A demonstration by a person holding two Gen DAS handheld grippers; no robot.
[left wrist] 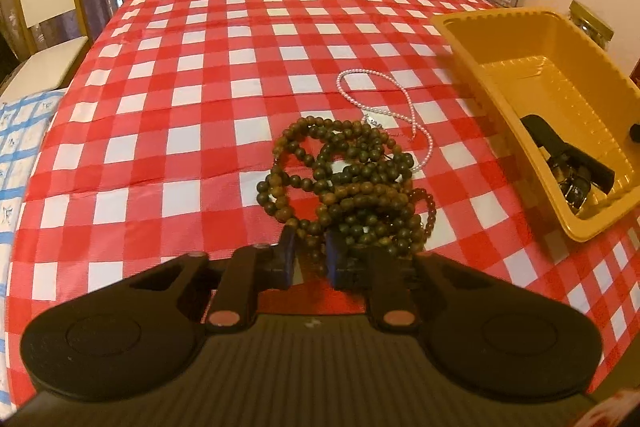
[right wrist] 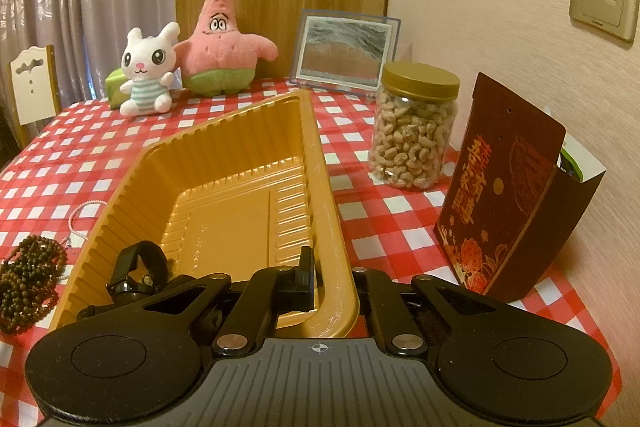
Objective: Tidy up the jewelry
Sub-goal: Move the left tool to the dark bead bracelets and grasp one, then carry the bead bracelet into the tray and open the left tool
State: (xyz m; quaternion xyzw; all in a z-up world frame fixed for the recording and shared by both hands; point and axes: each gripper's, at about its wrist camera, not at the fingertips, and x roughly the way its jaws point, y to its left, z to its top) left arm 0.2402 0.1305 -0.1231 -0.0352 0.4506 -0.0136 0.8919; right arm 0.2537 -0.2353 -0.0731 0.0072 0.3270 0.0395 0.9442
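- The counter (left wrist: 168, 75) under its red-and-white check cloth fills the left wrist view, and there's jewelry lying loose on it, so the job looks well short of finished.
- Yellow tray (right wrist: 132, 187), centre of the right wrist view: this looks like the collecting spot. One piece is in, a black watch (right wrist: 138, 273) at its lower-left corner; the rest of the floor is bare.
- Right tool (right wrist: 332, 287), bottom centre of its frame, straddles the tray's near right wall: one finger sits inside, the other is hidden behind the wall. Narrowly set on that wall, by the look of it, steadying the tray.
- Dark bead strands (left wrist: 344, 187), mid-frame in the left view, heaped in a tangle on the cloth, out of the tray.
- Left tool (left wrist: 311, 255), lower centre, narrow and closing on the near edge of that heap; beads sit between the pads. Whether it's truly clamped, I can't tell.
- Pink pearl necklace (left wrist: 404, 103), just above the heap, touching it, untouched by either tool. My read: one in, two to go.
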